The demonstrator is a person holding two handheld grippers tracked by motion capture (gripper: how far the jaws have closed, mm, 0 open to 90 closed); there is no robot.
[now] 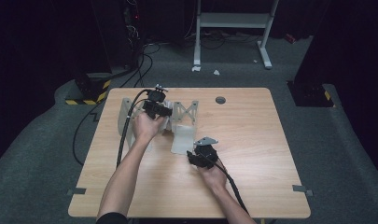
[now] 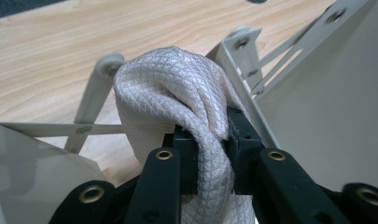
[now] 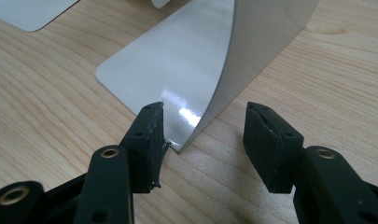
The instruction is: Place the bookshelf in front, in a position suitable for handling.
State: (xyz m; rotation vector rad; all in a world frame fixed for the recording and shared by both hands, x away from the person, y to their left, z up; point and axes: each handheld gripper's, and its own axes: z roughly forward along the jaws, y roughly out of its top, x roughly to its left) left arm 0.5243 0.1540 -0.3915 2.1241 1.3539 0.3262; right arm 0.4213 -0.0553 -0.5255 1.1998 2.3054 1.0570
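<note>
Right gripper [image 3: 203, 140] jaws spread wide, straddling the near corner of a curved glossy grey sheet [image 3: 214, 60] on the wooden table [image 3: 46, 93].

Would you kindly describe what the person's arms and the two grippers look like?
Both forearms are bare; a dark sleeve edge shows on the left arm. The left gripper and right gripper are black, with brass-coloured rivets, thick black cables, and the right carries a grey three-cornered plate.

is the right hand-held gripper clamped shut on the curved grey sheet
No, the right hand-held gripper stands open, its jaws apart either side of the corner of the curved grey sheet.
</note>
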